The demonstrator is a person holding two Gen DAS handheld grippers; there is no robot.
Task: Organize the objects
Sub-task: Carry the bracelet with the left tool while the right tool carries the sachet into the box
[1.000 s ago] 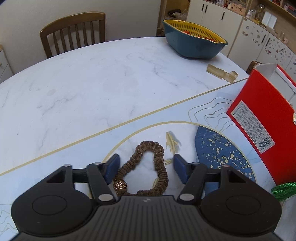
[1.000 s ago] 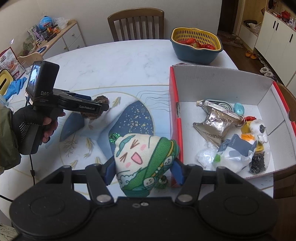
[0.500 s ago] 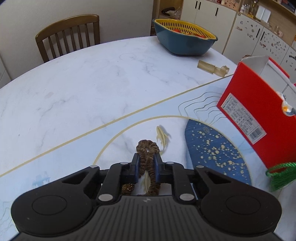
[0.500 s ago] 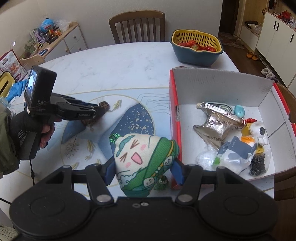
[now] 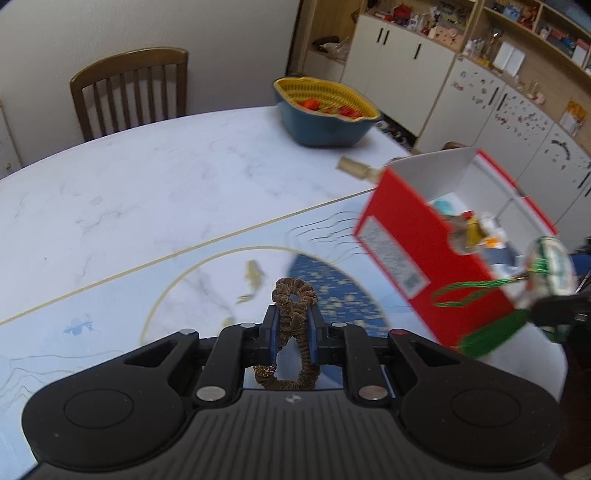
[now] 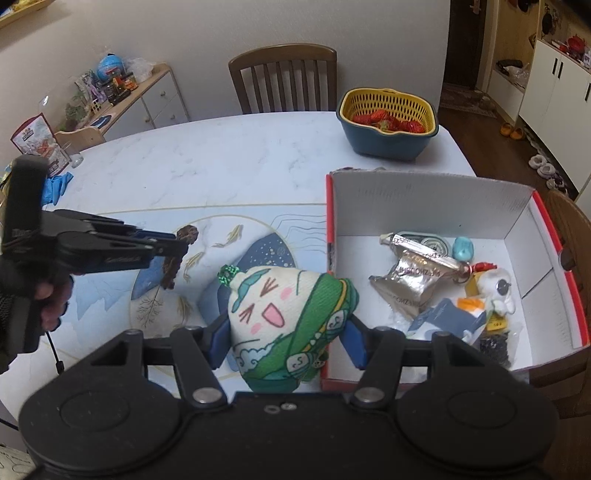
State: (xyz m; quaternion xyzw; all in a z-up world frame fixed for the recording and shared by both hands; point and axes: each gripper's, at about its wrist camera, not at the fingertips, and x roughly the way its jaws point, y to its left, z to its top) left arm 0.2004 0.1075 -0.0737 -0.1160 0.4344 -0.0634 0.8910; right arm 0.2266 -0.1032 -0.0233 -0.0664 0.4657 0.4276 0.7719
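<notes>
A white marbled table [image 6: 221, 162] is filling the middle of the frame, a wooden chair [image 6: 282, 79] standing behind it against a plain pale wall [image 6: 207, 33]. At upper left a low sideboard [image 6: 147, 99] is carrying clutter — at upper right, white cabinets [image 5: 402, 70] are lining dark wooden floor [image 6: 476, 129].

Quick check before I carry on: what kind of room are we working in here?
Most likely a home dining room or kitchen area. A marble-look dining table with wooden chairs, a basket of strawberries on it, and white cupboards with cluttered shelves behind all suggest that.
</notes>
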